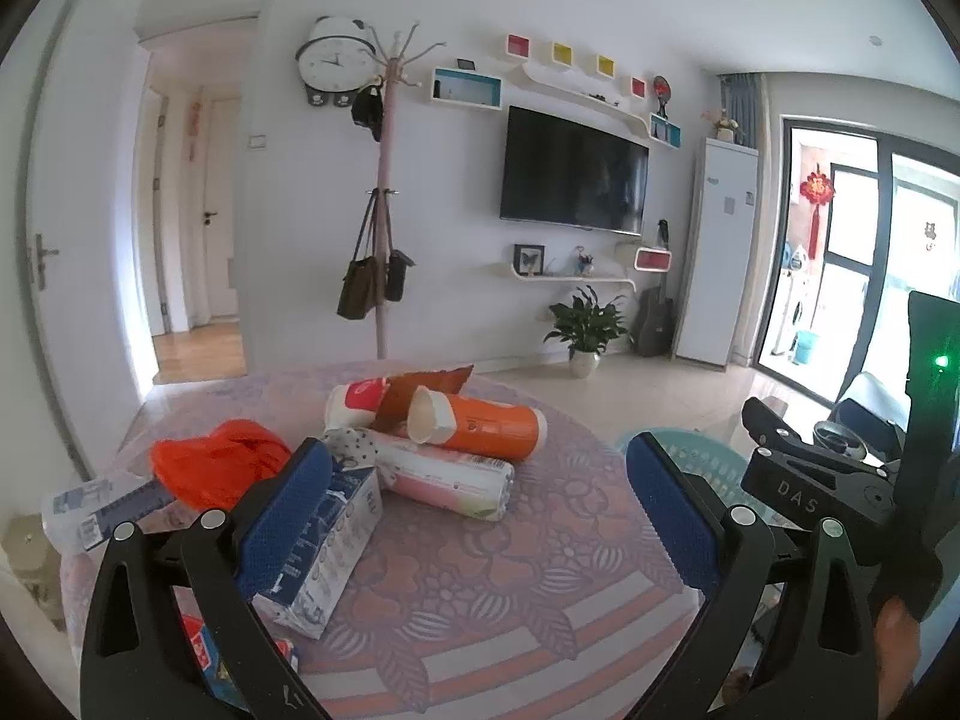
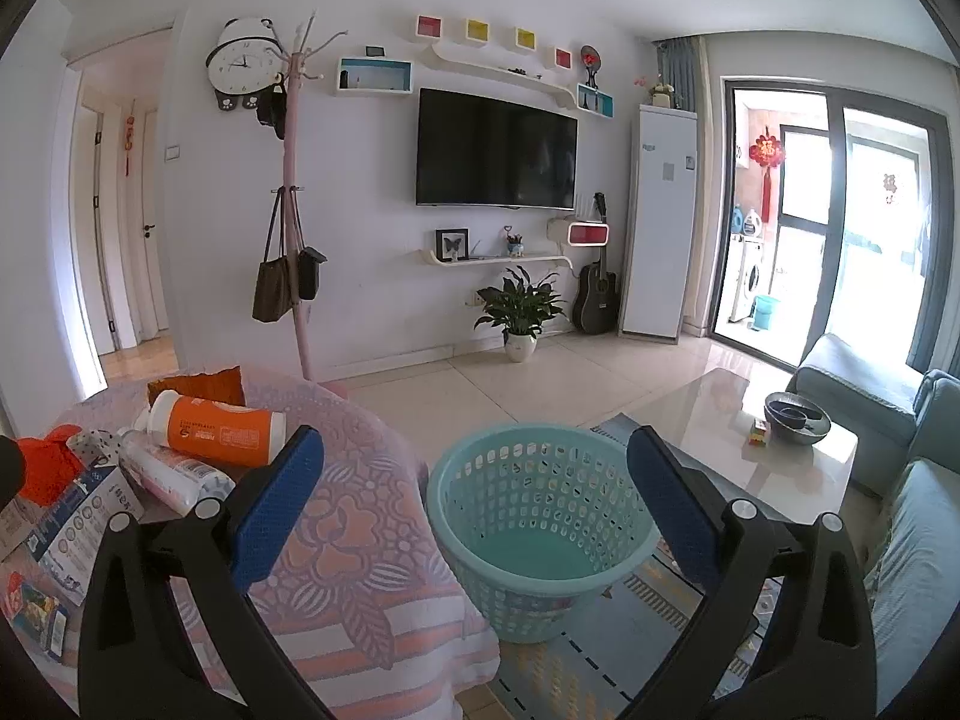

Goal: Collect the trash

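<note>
Left gripper (image 1: 480, 480) gapes wide and empty above the table (image 1: 480, 570), trash pile (image 1: 432, 438) just ahead; right gripper (image 2: 477, 480) equally wide, empty, over the teal basket (image 2: 540, 516) beside the table

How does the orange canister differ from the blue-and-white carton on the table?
The orange canister is a round tube; the blue-and-white carton is a flat-sided box. The canister is orange with a white open end; the carton is blue and white with printed pictures. Both lie on their sides on the patterned tablecloth, ungripped.
</note>
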